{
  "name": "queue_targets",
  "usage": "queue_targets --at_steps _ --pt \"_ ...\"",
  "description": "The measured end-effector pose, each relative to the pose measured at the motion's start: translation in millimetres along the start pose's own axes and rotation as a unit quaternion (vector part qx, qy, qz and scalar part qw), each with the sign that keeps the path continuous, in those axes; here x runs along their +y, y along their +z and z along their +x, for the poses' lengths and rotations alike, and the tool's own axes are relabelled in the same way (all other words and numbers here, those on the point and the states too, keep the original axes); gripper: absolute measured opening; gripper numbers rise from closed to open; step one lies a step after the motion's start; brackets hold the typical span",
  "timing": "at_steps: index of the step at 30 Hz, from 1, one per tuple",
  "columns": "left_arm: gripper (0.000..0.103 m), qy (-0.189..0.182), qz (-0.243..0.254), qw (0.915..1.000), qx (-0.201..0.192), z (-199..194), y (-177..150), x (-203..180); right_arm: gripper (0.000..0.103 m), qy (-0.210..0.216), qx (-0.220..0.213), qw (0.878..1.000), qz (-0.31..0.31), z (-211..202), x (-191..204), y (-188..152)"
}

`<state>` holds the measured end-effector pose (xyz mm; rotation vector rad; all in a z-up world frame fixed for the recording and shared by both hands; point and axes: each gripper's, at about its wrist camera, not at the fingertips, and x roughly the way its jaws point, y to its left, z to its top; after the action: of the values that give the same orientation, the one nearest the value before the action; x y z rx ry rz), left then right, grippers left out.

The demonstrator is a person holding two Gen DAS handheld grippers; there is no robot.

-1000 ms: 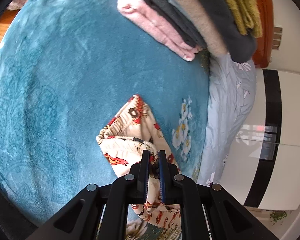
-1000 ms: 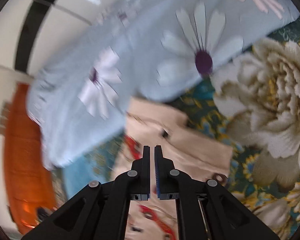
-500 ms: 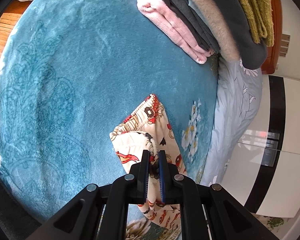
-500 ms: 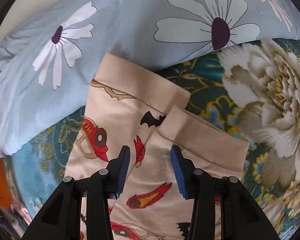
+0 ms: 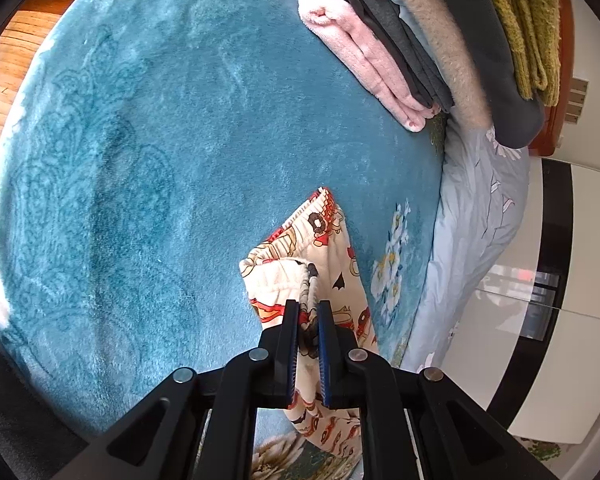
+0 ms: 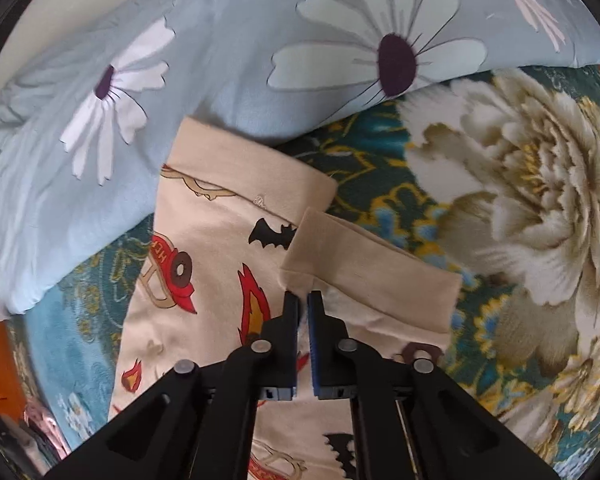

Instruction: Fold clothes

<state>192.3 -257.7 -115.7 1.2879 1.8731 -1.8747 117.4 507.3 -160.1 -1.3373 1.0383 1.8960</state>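
Observation:
Cream children's trousers printed with red cars, flames and bats lie on a teal plush blanket. My left gripper is shut on the elastic waistband and holds it bunched up above the blanket. In the right wrist view the trouser legs lie flat with their plain cuffs toward the pillow. My right gripper is shut on the corner of the nearer leg cuff.
A stack of folded clothes, pink, grey, beige and mustard, sits at the blanket's far right. A pale blue flowered pillow lies just beyond the cuffs. A large cream peony print covers the blanket at right. Wood floor at left.
My right gripper opened over the trouser legs, then closed on the near cuff corner. My left gripper kept its hold on the waistband while its view shifted slightly.

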Motion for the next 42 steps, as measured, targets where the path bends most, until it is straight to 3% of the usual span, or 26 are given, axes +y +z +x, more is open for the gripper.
queue_targets --at_steps 6,9,12,15,20,22,23,24,25,32,34,35,37,42 --pt "0.009 -0.027 -0.008 0.9996 -0.002 -8.0 7.0 -15.6 0.000 0.052 -0.066 0.996 0.016 -49.8 -0.9 11.8" --pt "0.009 -0.039 -0.016 0.9991 -0.003 -8.4 11.4 -23.9 0.000 0.054 -0.084 0.995 0.017 -57.9 12.3 43.9" --pt "0.009 -0.049 -0.018 0.9986 0.002 0.0 12.4 -35.0 0.000 0.045 -0.063 0.997 -0.004 -43.2 30.7 45.5" --pt "0.009 -0.036 -0.006 0.9993 0.011 6.7 8.1 -38.6 0.000 0.043 -0.028 0.999 -0.014 -23.7 37.2 36.1" --pt "0.010 -0.028 -0.032 0.9990 0.014 7.9 9.0 -18.2 0.001 0.019 0.017 1.000 0.004 10.1 28.6 17.3" --pt "0.010 -0.025 -0.043 0.9987 0.013 6.5 9.3 -9.7 0.014 0.006 0.020 1.000 0.013 18.9 26.6 16.2" --pt "0.010 -0.026 -0.046 0.9985 0.013 5.8 9.5 -7.2 0.028 -0.002 0.020 1.000 0.018 23.0 25.9 16.4" --pt "0.010 -0.025 -0.048 0.9984 0.012 4.9 9.7 -5.0 0.035 -0.009 0.021 1.000 0.020 25.9 26.4 16.6" --pt "0.010 -0.025 -0.049 0.9984 0.011 4.9 9.7 -4.5 0.036 -0.017 0.022 0.999 0.022 28.6 27.0 16.8" --pt "0.010 -0.026 -0.048 0.9984 0.013 8.1 7.4 -4.5 0.036 -0.078 0.028 0.996 0.015 42.1 41.0 16.7" --pt "0.010 -0.026 -0.049 0.9984 0.014 7.5 7.2 -3.1 0.030 -0.090 0.028 0.996 0.002 42.8 43.5 15.2" --pt "0.010 -0.025 -0.051 0.9983 0.014 7.0 7.2 -1.8 0.021 -0.096 0.027 0.995 -0.005 42.3 42.9 14.4" --pt "0.010 -0.025 -0.055 0.9981 0.014 5.9 7.2 0.7 0.011 -0.090 0.025 0.996 -0.006 39.2 36.1 12.6" --pt "0.010 -0.024 -0.065 0.9975 0.014 0.9 6.1 5.9 0.009 -0.036 -0.009 0.999 0.002 8.7 18.5 6.1"
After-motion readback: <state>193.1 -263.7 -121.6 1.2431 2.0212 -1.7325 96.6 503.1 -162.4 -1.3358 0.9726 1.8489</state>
